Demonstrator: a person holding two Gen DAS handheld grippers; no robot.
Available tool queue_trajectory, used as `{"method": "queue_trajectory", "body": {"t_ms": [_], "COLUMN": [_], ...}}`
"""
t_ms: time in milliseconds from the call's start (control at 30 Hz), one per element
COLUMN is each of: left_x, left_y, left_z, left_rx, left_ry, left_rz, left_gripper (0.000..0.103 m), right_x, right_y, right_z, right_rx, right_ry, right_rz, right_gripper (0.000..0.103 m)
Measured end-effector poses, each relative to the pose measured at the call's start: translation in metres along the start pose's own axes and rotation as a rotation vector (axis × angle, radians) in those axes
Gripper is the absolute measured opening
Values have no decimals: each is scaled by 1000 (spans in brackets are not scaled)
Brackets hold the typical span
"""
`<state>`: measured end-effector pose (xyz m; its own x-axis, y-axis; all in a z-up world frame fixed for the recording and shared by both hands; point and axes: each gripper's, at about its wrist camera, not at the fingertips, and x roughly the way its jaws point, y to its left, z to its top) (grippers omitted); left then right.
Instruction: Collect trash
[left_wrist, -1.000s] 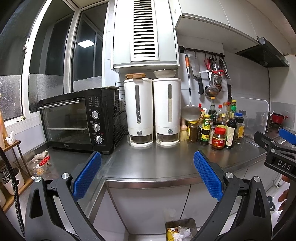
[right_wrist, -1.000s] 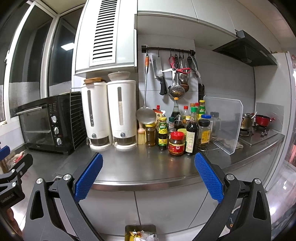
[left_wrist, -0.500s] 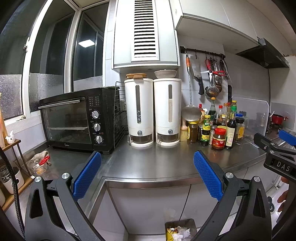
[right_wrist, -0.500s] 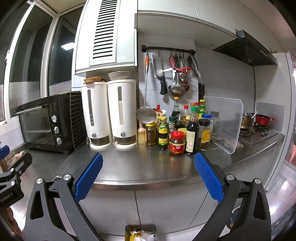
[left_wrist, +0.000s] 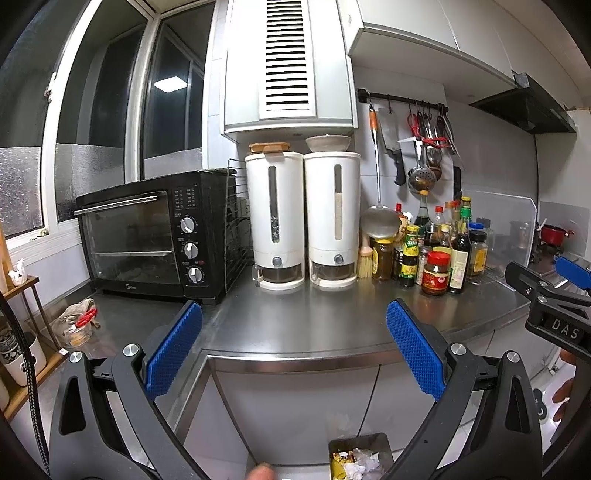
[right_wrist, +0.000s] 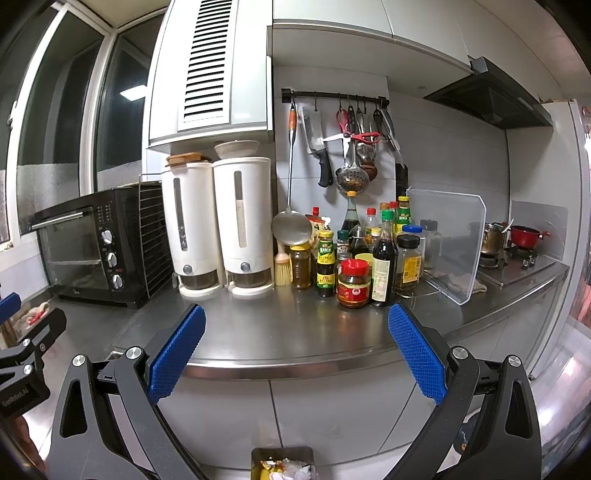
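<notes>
Trash bin (left_wrist: 360, 459) on floor below steel counter (left_wrist: 295, 325), left gripper (left_wrist: 293, 349) jaws wide, empty, right gripper (right_wrist: 295, 349) jaws wide, empty

Black oven (left_wrist: 147, 240), two white dispensers (left_wrist: 303, 218), red-lidded jar (right_wrist: 354, 282), blue textured pads (left_wrist: 173, 349) on black tongs.

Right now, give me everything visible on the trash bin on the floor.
The trash bin is a small, dark, square-mouthed container standing upright on the floor in front of the lower cabinet doors, below the steel counter's edge. It is open, with no lid in view. Inside lie crumpled white paper and yellow wrappers. Only its top shows in either view; the frame edge cuts off the rest. Neither gripper touches it.
</notes>
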<state>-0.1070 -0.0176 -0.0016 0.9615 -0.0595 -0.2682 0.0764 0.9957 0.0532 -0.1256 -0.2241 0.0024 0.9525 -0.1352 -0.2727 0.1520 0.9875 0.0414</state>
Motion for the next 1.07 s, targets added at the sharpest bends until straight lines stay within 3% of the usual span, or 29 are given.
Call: {"method": "queue_trajectory", "body": {"t_ms": [533,1067], "left_x": [12,15], "left_y": [8,7], "left_z": [-3,-2], "left_rx": [-43,-24], "left_ry": [32,48], "left_rz": [-14,22], "left_gripper": [95,95], "right_x": [8,10], "right_y": [-3,1], "right_z": [-5,-5], "right_rx": [14,9], "right_ry": [13,21], "right_rz": [-11,-7], "right_gripper": [100,100]}}
